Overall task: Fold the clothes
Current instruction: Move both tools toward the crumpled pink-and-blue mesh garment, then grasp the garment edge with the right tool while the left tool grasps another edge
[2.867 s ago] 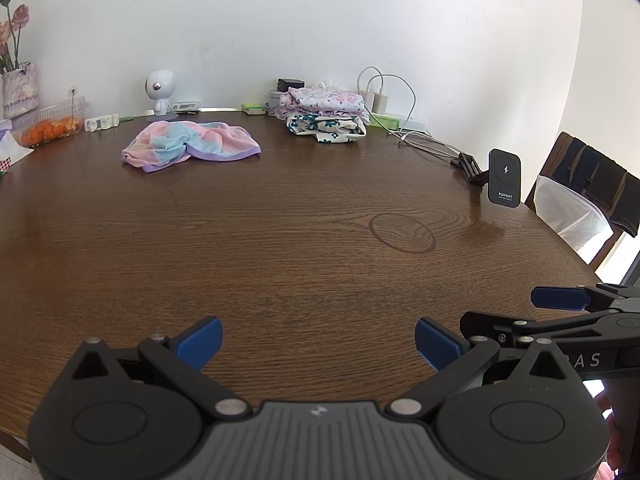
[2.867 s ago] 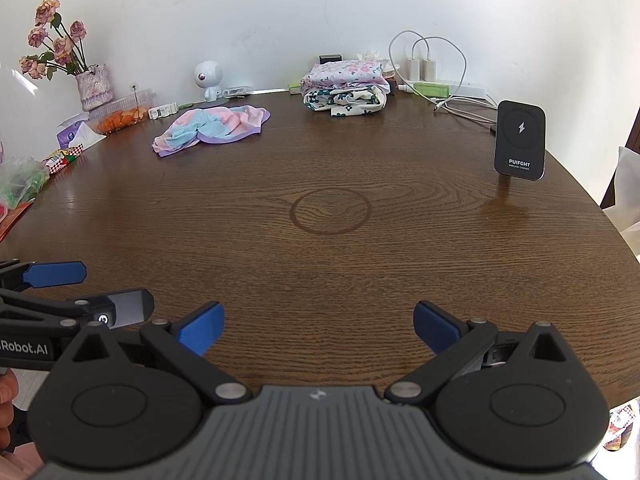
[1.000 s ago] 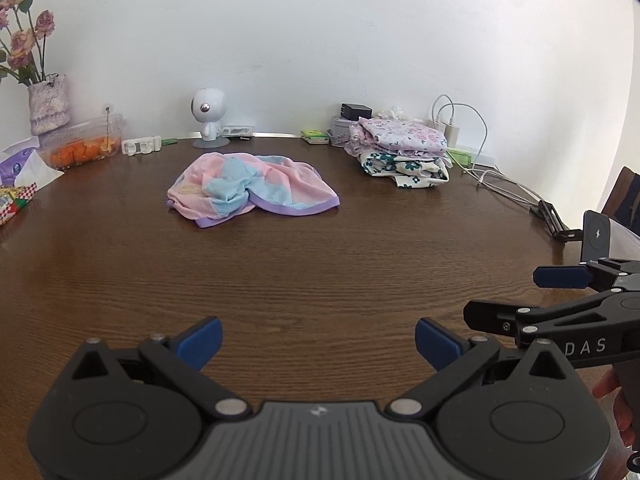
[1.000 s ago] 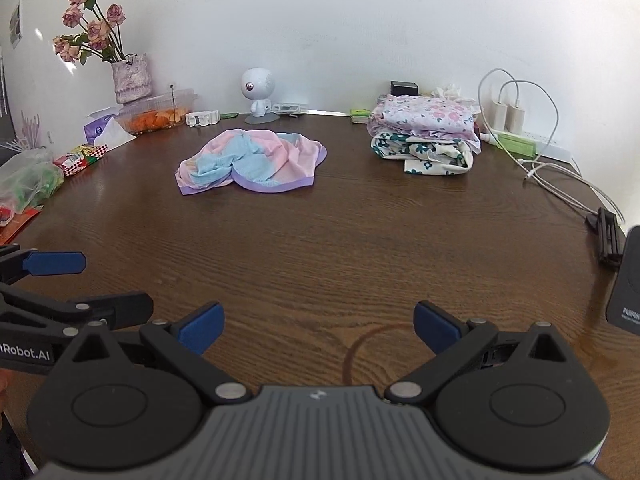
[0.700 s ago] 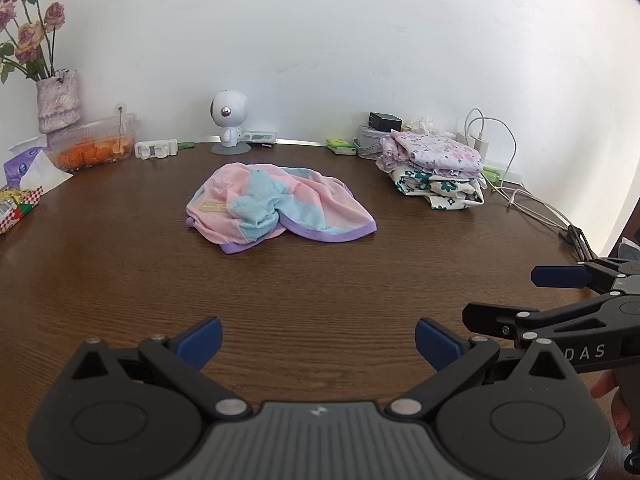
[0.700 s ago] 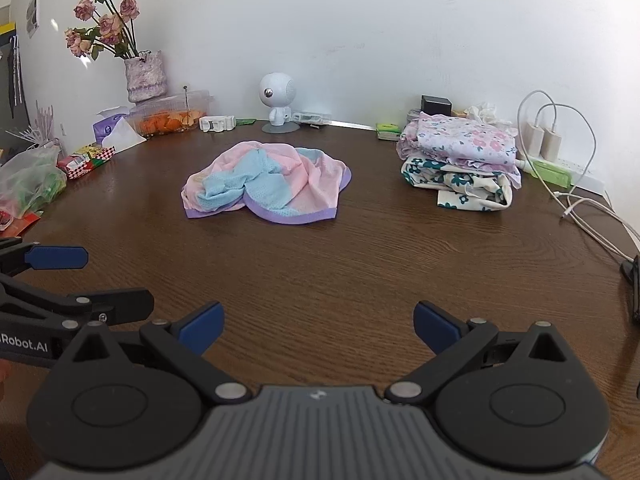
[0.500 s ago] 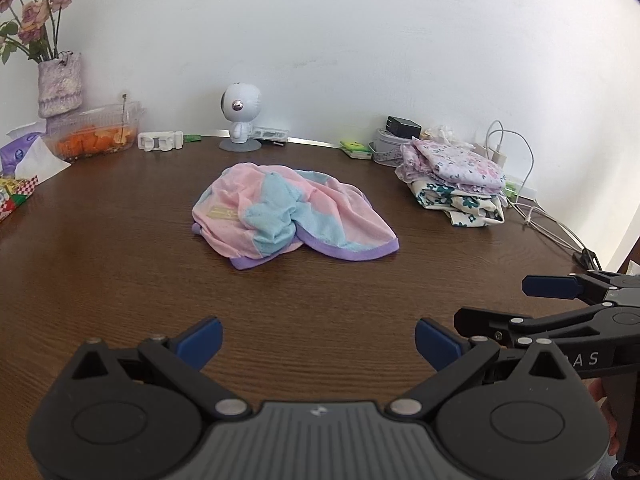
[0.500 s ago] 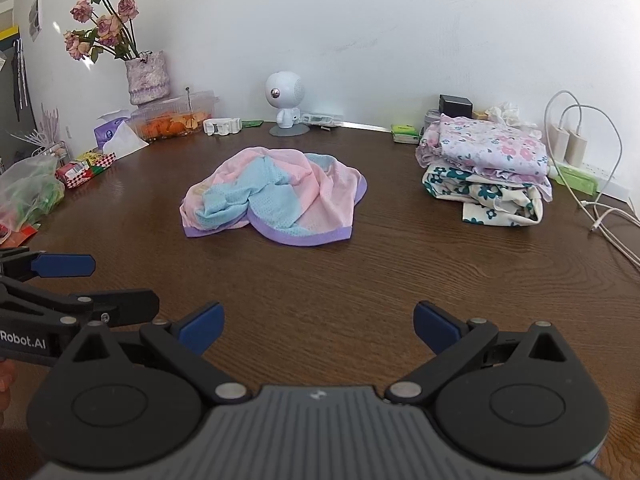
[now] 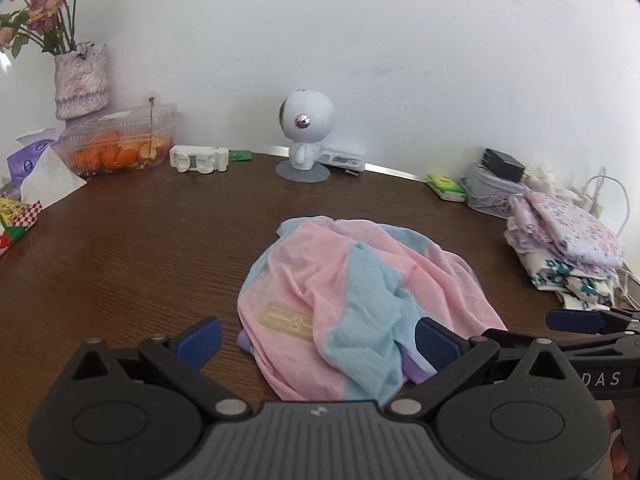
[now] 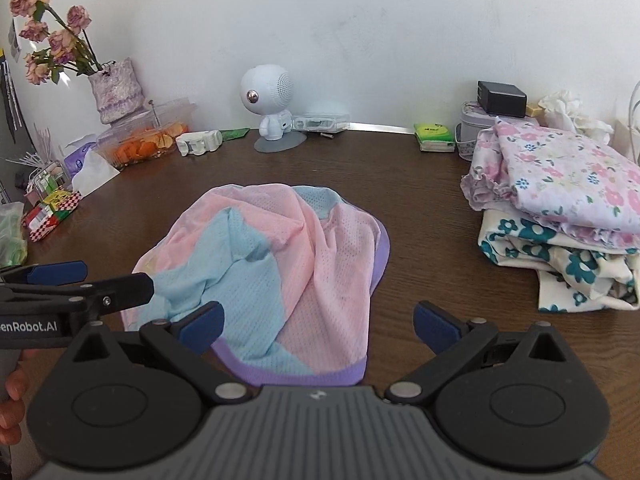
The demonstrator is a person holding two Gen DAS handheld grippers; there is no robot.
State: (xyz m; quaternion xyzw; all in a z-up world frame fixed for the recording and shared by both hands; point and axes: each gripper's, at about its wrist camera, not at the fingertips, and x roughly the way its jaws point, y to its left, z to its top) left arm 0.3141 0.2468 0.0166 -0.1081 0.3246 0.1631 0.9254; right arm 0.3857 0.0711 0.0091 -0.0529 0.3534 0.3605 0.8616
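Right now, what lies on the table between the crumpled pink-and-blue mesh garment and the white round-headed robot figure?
Only bare brown wooden table lies between the crumpled pink-and-blue mesh garment and the white round-headed robot figure. Both wrist views show it.

Both tongs (image 9: 318,340) (image 10: 316,322) agape, empty

A home: wooden table (image 10: 420,216), flower vase (image 10: 116,90), folded laundry (image 10: 560,196).

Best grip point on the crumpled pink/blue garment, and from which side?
Likely the purple hem of the pink and blue garment: it lies flat at the near edge, a clear band. Come in low from the near side with the open right gripper.
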